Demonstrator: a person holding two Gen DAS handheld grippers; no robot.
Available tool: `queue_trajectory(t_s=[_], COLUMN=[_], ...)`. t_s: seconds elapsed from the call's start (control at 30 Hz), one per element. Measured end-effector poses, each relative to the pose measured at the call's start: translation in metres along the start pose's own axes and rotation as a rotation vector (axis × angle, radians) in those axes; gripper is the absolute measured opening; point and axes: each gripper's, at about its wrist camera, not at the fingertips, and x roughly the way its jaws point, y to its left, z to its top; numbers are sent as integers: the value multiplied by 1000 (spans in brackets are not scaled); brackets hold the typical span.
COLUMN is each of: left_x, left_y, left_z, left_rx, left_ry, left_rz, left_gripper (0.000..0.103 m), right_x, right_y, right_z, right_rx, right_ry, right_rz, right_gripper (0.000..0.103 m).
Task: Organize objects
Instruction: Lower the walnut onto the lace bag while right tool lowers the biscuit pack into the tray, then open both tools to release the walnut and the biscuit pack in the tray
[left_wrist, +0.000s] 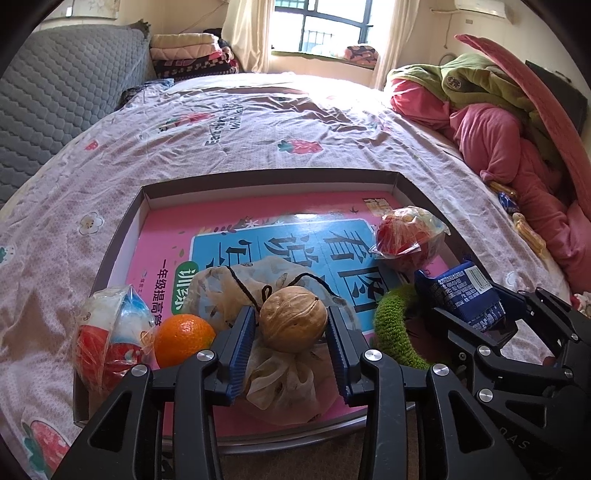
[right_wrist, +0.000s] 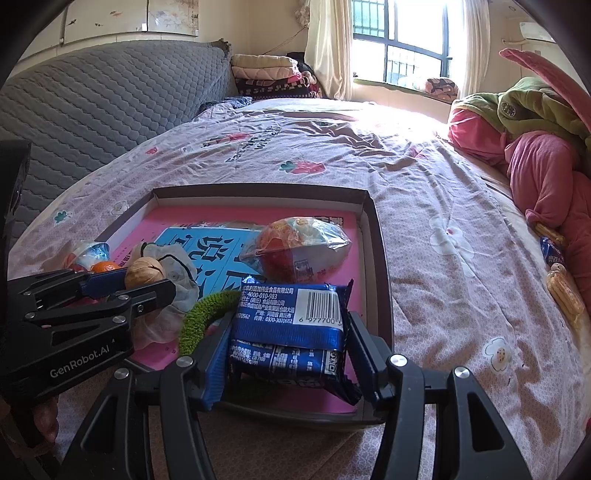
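A shallow cardboard tray (left_wrist: 129, 229) with a pink book inside lies on the bed. My left gripper (left_wrist: 291, 328) is shut on a brown walnut (left_wrist: 293, 317), held over a sheer drawstring pouch (left_wrist: 284, 384) in the tray. The walnut also shows in the right wrist view (right_wrist: 144, 272). My right gripper (right_wrist: 284, 354) is shut on a blue snack packet (right_wrist: 291, 328) above the tray's near right corner; the packet also shows in the left wrist view (left_wrist: 461, 295). An orange (left_wrist: 183, 338), two wrapped red snacks (left_wrist: 103, 336) (left_wrist: 406, 232) and a green knitted ring (left_wrist: 395, 328) lie in the tray.
The bed has a pink flowered sheet (left_wrist: 258, 129). A heap of pink and green bedding (left_wrist: 498, 129) lies at the right with small snack packs (right_wrist: 561, 291) beside it. A grey quilted mattress (left_wrist: 55, 103) stands at the left. Folded blankets (left_wrist: 188, 55) are stacked at the back.
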Motion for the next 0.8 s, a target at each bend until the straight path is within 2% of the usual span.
queue_trajectory(t_s=[0.1,0.57,0.8], left_x=[-2,-6,-7], left_y=[0,-2,-4], left_z=[1,3,6], left_rx=[-2,0,8], left_ry=[-2,-9,-15], left_rz=[-1,13,22], left_gripper=[45,47,52], right_x=[0,-4,-5], right_y=[-1,-3,-6], right_z=[0,1,3], right_rx=[4,7,19], right_ry=[1,-4,-13], right_rz=[-3,-15,-19], right_gripper=[58,63,64])
